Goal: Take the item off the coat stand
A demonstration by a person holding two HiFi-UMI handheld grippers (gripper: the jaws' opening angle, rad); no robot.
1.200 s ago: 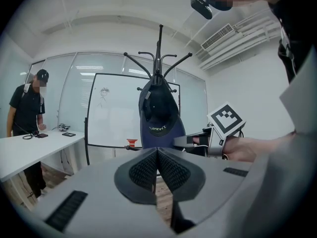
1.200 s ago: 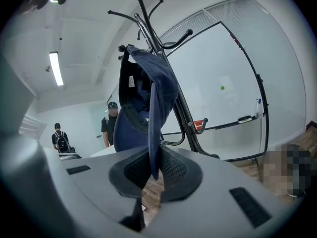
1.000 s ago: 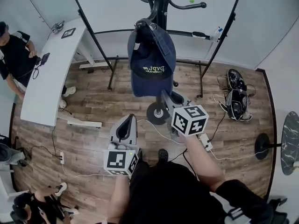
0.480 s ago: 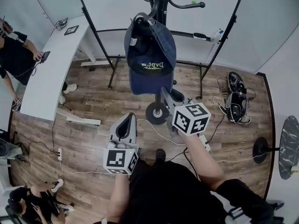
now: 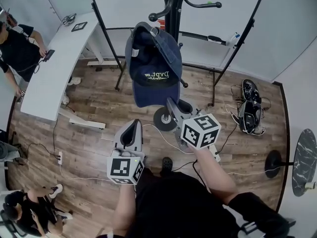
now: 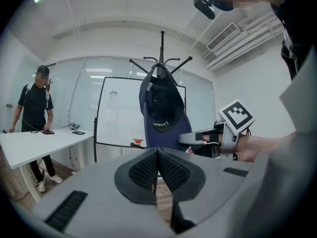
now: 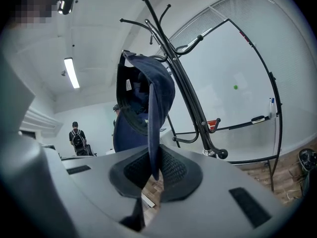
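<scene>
A navy cap [image 5: 153, 68] hangs by the black coat stand [image 5: 173, 9], brim downward. My right gripper [image 5: 171, 103] is shut on the brim's lower edge; in the right gripper view the cloth [image 7: 153, 133] runs down between the pads at the right gripper [image 7: 154, 170]. The cap's strap end sits close to a lower hook [image 5: 152, 17]; I cannot tell whether it still hangs on it. My left gripper [image 5: 132, 129] is held lower and to the left, shut and with nothing in it, pads together in its own view, left gripper [image 6: 157, 158]. From there the cap [image 6: 161, 110] shows ahead.
The stand's round base [image 5: 165, 119] sits on the wood floor just ahead. A whiteboard frame [image 5: 218, 68] stands behind it. A white desk [image 5: 54, 68] with a person [image 5: 15, 48] is at the left. Shoes and cables [image 5: 250, 103] lie at the right, near a round table [image 5: 303, 157].
The cap has shifted left of the stand's pole, with my right gripper still shut on its brim. My left gripper has hardly moved.
</scene>
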